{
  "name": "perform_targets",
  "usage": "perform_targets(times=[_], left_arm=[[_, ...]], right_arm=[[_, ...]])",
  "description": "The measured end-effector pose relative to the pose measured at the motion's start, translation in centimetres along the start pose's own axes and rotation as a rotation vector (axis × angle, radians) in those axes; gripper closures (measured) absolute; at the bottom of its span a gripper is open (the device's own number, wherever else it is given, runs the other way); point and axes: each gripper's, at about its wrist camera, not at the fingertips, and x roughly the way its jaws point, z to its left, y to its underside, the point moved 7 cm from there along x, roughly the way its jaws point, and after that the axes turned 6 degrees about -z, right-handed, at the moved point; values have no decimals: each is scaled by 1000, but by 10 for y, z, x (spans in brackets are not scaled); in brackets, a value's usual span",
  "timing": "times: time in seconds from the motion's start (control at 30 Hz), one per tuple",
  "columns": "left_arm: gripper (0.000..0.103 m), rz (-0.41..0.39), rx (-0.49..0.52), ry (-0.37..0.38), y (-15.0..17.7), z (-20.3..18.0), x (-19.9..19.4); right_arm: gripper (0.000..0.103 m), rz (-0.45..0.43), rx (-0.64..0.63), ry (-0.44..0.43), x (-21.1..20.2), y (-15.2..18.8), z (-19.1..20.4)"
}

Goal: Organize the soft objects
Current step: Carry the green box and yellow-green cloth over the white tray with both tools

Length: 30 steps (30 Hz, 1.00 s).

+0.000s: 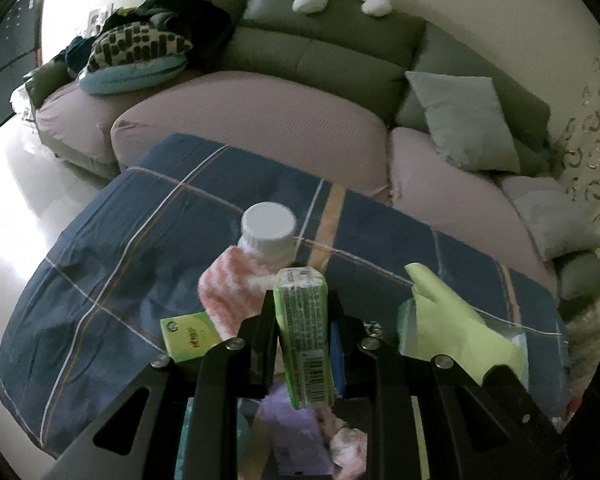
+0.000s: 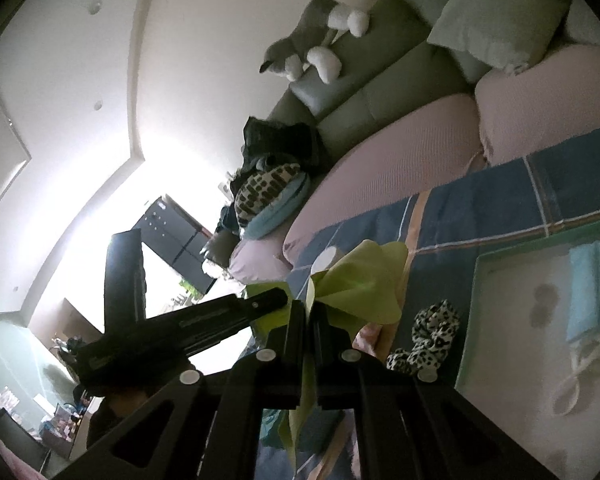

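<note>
**A:** Start with the big things. What do I have in front of me?

**B:** I see a sofa [image 1: 320,60] with pink seat covers, and in front of it a table under a blue checked cloth [image 1: 100,248]. A grey and white plush dog [image 2: 312,46] lies on top of the sofa back. On the right wrist view a shallow green tray [image 2: 520,320] sits on the cloth, with a light blue cloth in it.

**A:** And the things I'm holding?

**B:** My right gripper [image 2: 310,308] has its jaws pressed together on a thin lime-green cloth [image 2: 360,276]. The cloth fans out above the fingertips in soft folds, and a strip of it hangs down between the fingers. It is lifted off the table, above the checked cloth.

**A:** The left one?

**B:** My left gripper [image 1: 300,300] pinches a green tissue pack [image 1: 306,332] by its two flat sides. The pack stands on end between the fingers, barcode facing the camera, its top poking out past the tips.

**A:** What lies close by?

**B:** Just beyond the pack, a pink and white striped fuzzy sock [image 1: 232,288] lies against a white-capped bottle [image 1: 268,232]. A second green pack [image 1: 188,336] lies flat beside the left finger. A leopard-print fuzzy sock [image 2: 428,340] lies near the tray.
</note>
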Motion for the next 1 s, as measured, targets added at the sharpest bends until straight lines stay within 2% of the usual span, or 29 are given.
perform_targets(times=[0.13, 0.4, 0.73, 1.0], left_arm=[[80, -5, 23, 38, 0, -17, -4], [80, 3, 79, 87, 5, -49, -6], [80, 25, 181, 146, 21, -101, -2], [80, 98, 266, 164, 49, -143, 26]], right_arm=[[99, -58, -2, 24, -20, -15, -4], [99, -196, 8, 140, -76, -44, -29], [99, -365, 40, 339, -160, -73, -72], [99, -423, 61, 468, -200, -82, -99]])
